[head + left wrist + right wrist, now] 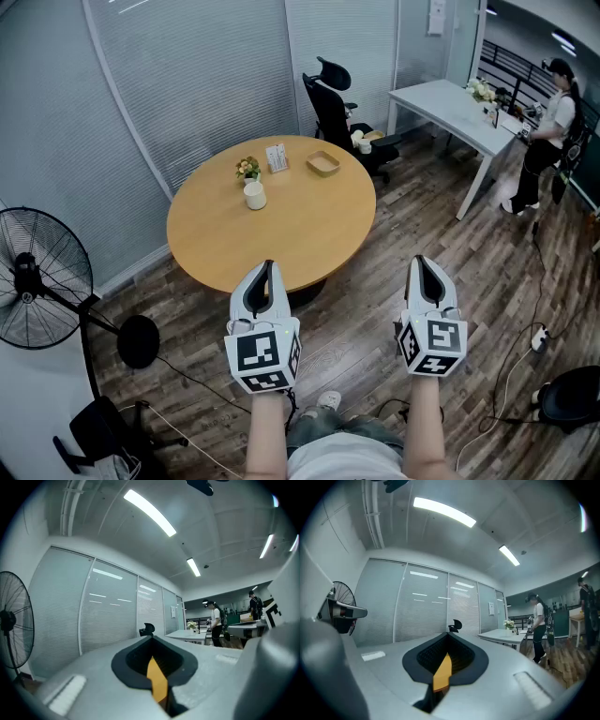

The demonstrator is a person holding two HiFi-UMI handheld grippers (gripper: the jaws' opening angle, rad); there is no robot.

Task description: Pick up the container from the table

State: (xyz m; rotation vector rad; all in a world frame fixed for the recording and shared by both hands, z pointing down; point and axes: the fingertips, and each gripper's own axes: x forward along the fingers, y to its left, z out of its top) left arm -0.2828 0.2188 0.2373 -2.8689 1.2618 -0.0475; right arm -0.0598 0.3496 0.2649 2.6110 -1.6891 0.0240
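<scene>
My left gripper point(268, 267) and right gripper point(420, 264) both have jaws pressed together, gripping nothing; both hang over the floor, short of the round table point(309, 234) — the white container point(254, 195) stands on it, well apart from them, just beside a small flower pot point(247, 169).

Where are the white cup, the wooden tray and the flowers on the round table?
white cup point(254, 196), head view, its side wall.
wooden tray point(322, 164), head view, its bare middle.
flowers point(247, 168), head view, the blossoms.
</scene>
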